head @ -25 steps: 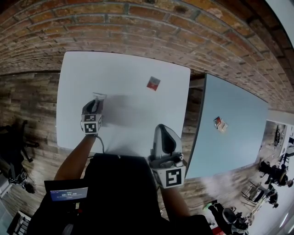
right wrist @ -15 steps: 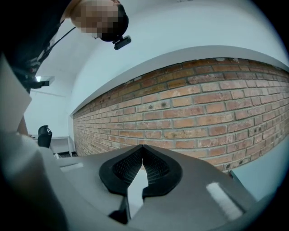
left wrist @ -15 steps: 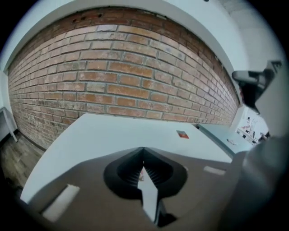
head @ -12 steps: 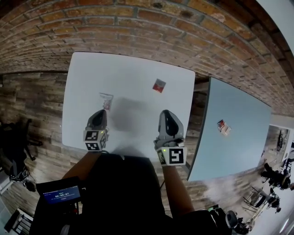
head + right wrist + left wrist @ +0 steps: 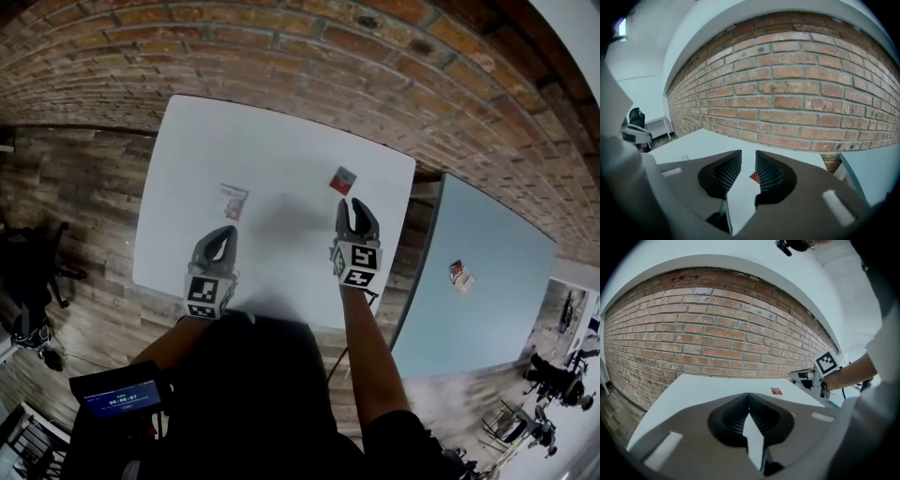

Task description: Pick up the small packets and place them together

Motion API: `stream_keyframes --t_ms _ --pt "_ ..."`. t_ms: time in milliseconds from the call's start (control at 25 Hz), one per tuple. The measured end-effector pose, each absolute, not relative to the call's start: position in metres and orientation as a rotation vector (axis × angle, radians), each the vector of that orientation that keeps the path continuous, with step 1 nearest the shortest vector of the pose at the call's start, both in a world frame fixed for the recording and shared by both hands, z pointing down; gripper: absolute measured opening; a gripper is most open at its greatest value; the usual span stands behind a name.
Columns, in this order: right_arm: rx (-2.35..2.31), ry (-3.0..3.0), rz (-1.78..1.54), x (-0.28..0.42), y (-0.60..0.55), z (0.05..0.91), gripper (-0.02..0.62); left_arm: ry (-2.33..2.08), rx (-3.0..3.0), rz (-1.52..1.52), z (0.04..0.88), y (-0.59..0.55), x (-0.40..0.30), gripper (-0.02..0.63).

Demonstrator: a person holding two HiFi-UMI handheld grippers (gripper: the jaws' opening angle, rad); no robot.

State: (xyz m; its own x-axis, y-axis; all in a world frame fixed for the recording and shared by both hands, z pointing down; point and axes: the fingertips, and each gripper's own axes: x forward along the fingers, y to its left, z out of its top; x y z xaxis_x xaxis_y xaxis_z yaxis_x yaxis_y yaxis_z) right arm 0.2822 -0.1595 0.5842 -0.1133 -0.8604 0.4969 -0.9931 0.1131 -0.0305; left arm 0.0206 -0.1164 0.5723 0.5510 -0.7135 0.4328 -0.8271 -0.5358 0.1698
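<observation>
1. Your left gripper (image 5: pixel 749 398): fingers pressed together, with nothing between them.
2. Your right gripper (image 5: pixel 748 161): fingers spread to a narrow gap and have just been opening. Nothing is pinched. The red packet (image 5: pixel 754 177) shows through the gap, lying flat beyond the tips.
3. Head view, right side: the right gripper (image 5: pixel 357 208) is over the white surface (image 5: pixel 281 141). The red packet (image 5: pixel 343 179) lies near its tips at about 11 o'clock, untouched.
4. Head view, left side: the left gripper (image 5: pixel 222 234) sits towards the near edge of the surface. The pale packet (image 5: pixel 234 200) lies at about 12 o'clock from its tips, apart from them.
5. The two packets are well apart, the red one at roughly 2 o'clock from the pale one.
6. A third packet (image 5: pixel 459 274) lies on the blue-grey surface (image 5: pixel 497 234), at about 4 o'clock from your right gripper.
7. Surroundings: a brick wall (image 5: pixel 281 47) at 12 o'clock beyond the white surface, and a wooden floor (image 5: pixel 66 187) at 9 o'clock.
</observation>
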Motion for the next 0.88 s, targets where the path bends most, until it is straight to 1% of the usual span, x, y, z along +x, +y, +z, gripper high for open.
stream_keyframes --t_ms 160,480,640,760,880 --pt "1.754 -1.957 0.571 0.297 -0.172 0.626 0.094 -1.287 2.404 0.449 0.573 -0.117 0.014 0.000" --pt "1.671 -1.906 0.615 0.315 -0.199 0.664 0.101 -1.256 2.389 0.450 0.584 -0.116 0.011 0.000" --pt "1.632 -1.874 0.681 0.317 -0.207 0.685 0.118 -1.288 2.364 0.444 0.584 -0.114 0.005 0.000" --pt "1.594 -1.859 0.701 0.315 -0.214 0.695 0.151 -1.311 2.341 0.435 0.587 -0.115 0.001 0.000" --pt "1.573 -1.851 0.677 0.314 -0.216 0.699 0.152 -1.327 2.321 0.451 0.590 -0.111 -0.003 0.000"
